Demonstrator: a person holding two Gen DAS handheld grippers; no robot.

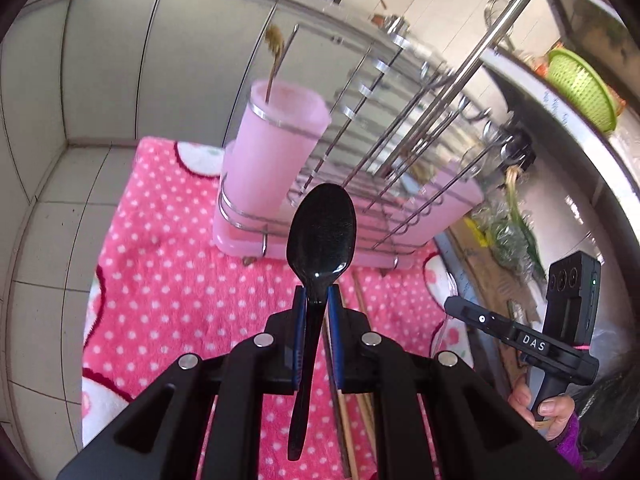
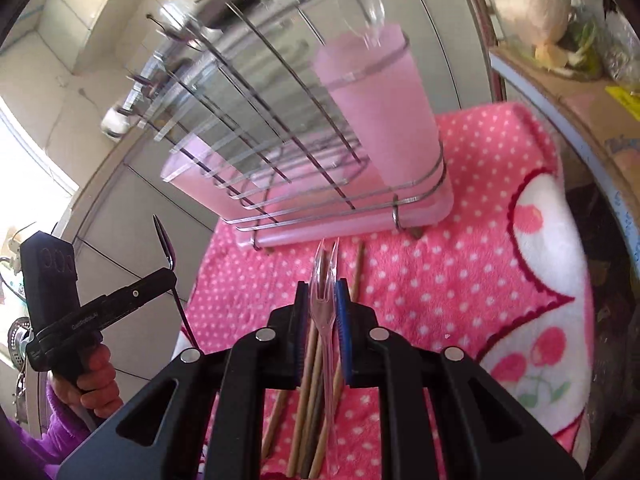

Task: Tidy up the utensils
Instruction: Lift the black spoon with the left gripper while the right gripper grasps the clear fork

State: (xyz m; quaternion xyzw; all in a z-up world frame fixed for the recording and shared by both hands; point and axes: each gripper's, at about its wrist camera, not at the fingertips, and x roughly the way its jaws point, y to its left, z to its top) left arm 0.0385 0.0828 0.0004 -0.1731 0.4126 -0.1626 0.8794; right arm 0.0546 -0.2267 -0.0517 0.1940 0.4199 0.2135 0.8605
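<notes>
Black spoon (image 1: pixel 322 232) between closed fingers (image 1: pixel 298 332)

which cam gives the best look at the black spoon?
Left wrist view. The black spoon sits dead centre, bowl facing the lens, handle clamped in the left hand-held gripper. The right wrist view shows it only edge-on at the left, a thin sliver sticking up from that gripper.
</notes>
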